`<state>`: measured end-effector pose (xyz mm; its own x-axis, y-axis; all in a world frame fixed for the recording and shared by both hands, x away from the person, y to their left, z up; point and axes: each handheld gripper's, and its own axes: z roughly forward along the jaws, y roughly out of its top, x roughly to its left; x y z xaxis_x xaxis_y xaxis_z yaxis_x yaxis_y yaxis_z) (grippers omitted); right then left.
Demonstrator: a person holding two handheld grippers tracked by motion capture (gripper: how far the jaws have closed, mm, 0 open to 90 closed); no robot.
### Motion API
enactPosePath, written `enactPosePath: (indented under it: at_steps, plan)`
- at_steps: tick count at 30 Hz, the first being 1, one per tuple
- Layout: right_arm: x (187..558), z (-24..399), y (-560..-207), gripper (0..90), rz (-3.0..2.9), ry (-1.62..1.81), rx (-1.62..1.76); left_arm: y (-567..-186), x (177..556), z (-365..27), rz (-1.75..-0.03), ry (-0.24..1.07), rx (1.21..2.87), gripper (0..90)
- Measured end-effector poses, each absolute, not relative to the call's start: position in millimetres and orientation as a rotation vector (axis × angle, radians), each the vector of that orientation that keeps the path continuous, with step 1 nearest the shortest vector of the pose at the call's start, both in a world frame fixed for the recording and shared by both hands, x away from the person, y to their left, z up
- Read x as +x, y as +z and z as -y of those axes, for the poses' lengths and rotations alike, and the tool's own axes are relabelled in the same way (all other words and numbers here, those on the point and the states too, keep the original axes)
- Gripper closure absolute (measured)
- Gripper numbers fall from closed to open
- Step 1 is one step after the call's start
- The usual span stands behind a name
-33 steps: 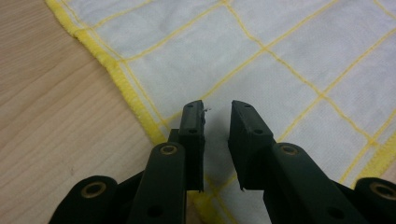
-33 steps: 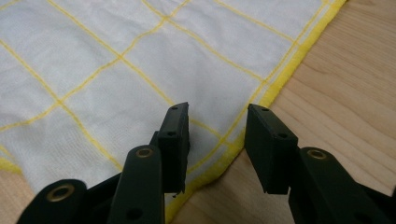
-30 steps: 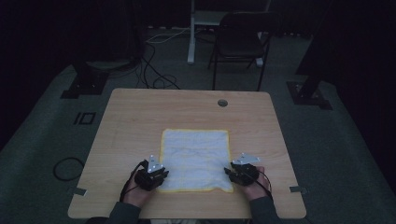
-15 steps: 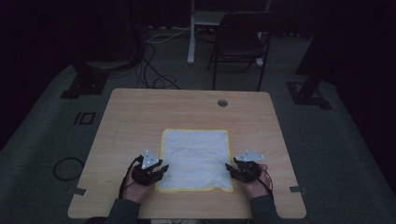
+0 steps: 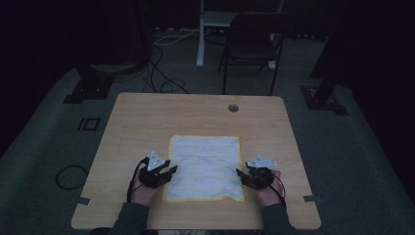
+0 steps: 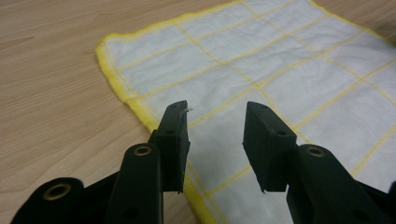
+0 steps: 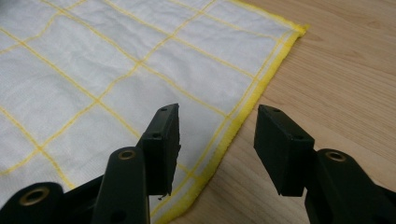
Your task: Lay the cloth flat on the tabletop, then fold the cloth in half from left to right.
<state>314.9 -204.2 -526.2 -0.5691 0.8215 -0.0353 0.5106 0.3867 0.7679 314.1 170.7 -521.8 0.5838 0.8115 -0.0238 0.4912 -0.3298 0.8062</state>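
Observation:
A white cloth (image 5: 205, 166) with a yellow grid and yellow hem lies flat on the wooden table (image 5: 147, 122). My left gripper (image 5: 169, 172) sits at the cloth's left edge near the front corner. In the left gripper view the gripper (image 6: 215, 126) is open just above the cloth (image 6: 261, 60); its jaws have just been opening and grip nothing. My right gripper (image 5: 241, 174) is at the cloth's right edge. In the right gripper view the gripper (image 7: 217, 135) is open astride the yellow hem (image 7: 252, 98), its jaws also just opened with nothing pinched.
A round cable hole (image 5: 233, 107) sits near the table's far edge. Beyond the table stand a dark chair (image 5: 254, 46) and a white post (image 5: 200, 34), with cables (image 5: 161, 83) on the floor. Bare wood surrounds the cloth.
Both grippers' jaws stand wider apart than a second ago. The hands have hardly shifted, and the cloth lies flat in the same place.

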Motion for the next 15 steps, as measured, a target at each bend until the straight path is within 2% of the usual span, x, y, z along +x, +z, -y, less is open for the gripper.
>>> enactPosePath:
  at_steps: [15]
  plan:
    - [316,207,-527,49.6,-2.233,1.022,1.161,-536,338,-181,-1.226,0.450,1.962,54.8]
